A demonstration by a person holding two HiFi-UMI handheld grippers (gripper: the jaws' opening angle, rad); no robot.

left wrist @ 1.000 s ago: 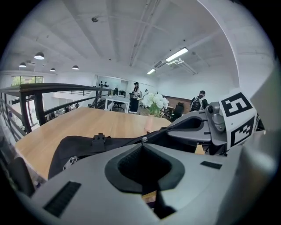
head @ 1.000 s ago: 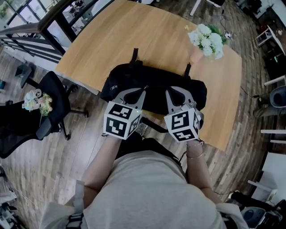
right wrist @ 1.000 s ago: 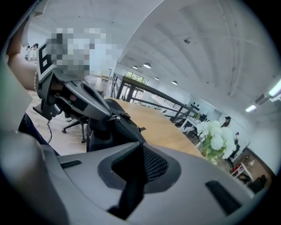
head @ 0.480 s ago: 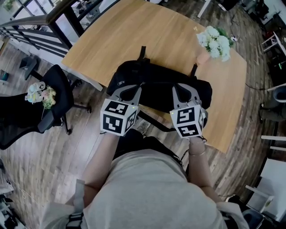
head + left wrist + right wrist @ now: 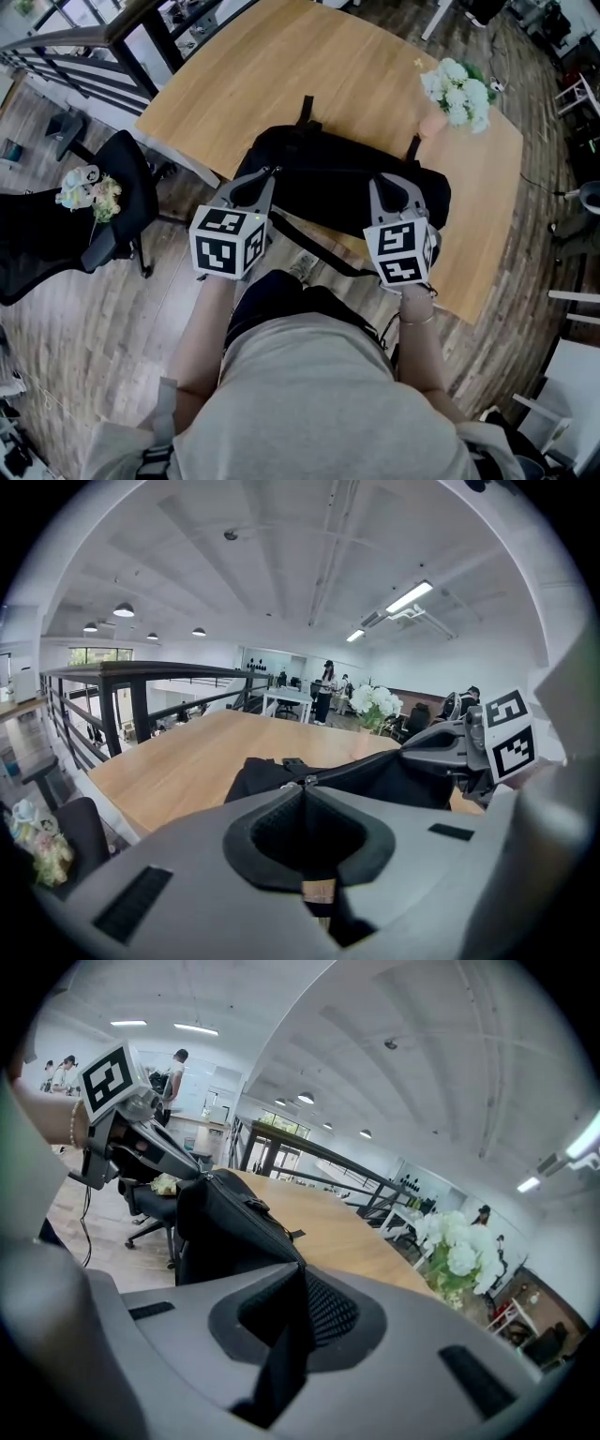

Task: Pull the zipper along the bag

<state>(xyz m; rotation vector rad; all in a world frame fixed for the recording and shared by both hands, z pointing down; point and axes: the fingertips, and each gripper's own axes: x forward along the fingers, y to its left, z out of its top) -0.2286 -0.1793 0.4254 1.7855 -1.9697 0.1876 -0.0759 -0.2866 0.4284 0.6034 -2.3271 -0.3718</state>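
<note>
Zipper pull (image 5: 307,780) pinched in our left gripper (image 5: 269,173); bag (image 5: 328,183) long axis runs rightward to our right gripper (image 5: 375,180), clamped on bag fabric.

My left claw (image 5: 305,787) is covering most of the zipper (image 5: 307,779) it is pinching. My right claw (image 5: 300,1269) is hiding the bit of the bag (image 5: 225,1227) it is squeezing.

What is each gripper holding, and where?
Left gripper: metal zipper pull atop the black fabric duffel bag. Right gripper: that bag's fabric, near its right end.
</note>
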